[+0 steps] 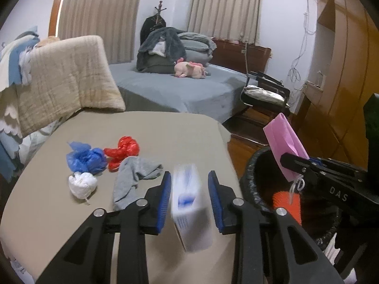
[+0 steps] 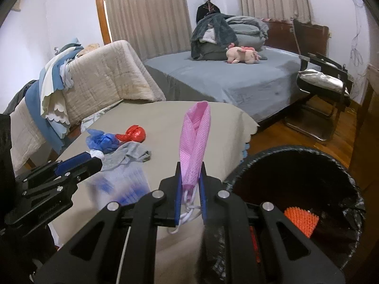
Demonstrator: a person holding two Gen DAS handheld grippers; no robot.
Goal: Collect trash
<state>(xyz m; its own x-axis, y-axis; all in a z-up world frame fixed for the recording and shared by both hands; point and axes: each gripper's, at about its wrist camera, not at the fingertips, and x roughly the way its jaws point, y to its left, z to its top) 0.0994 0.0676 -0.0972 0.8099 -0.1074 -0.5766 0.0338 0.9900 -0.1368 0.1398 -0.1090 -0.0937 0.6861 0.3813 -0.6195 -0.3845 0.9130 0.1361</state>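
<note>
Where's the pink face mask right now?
The pink face mask is pinched upright in the right gripper, just left of the black-lined trash bin, above the table edge.

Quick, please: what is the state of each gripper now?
Left gripper: open, with a blurred white box between its fingers, not clamped.
Right gripper: shut on a pink mask, beside the bin.

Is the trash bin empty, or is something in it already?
Not empty. The black-lined bin already holds a spiky orange thing near its bottom; the rest inside is too dark to tell.
</note>
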